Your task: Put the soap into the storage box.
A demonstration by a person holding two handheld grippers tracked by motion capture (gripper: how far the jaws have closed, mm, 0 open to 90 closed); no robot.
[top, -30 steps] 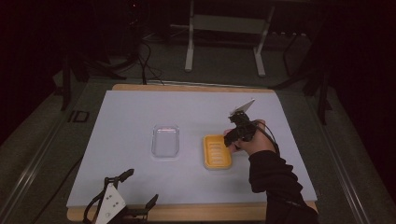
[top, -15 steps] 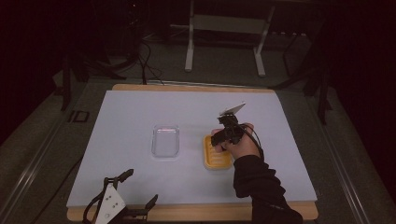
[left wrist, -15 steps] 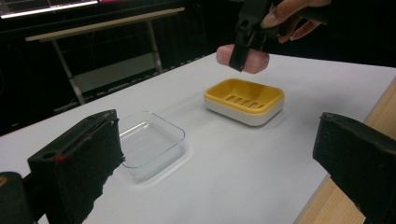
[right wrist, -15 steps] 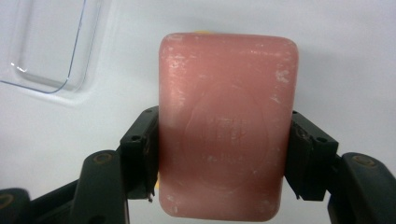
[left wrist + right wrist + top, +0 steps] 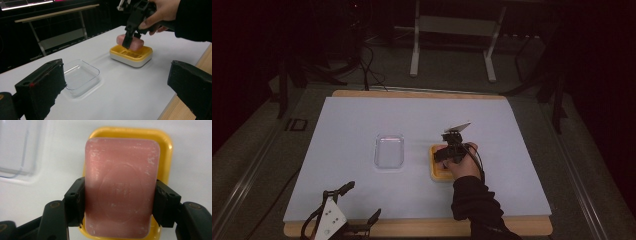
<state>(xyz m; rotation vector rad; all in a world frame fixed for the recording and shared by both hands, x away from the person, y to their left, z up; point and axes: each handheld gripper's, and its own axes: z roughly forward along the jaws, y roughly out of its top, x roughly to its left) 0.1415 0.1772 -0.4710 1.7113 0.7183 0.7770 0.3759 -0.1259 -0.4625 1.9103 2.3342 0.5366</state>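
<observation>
The right tool (image 5: pixel 121 205) clamps the pink rectangular soap bar (image 5: pixel 121 187) by its long sides, just above the yellow plastic soap dish (image 5: pixel 131 53); the smooth bar could slip sideways out

The left tool (image 5: pixel 117 92) lies wide open, empty, near the left edge of the surface

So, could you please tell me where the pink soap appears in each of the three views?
High view: the soap is hidden under the right hand and right gripper, over the yellow dish, right of centre.
Left gripper view: soap upper right of centre, above the dish, in the right gripper.
Right gripper view: soap centre, between the jaws.
Shared landmark: the yellow dish.
</observation>
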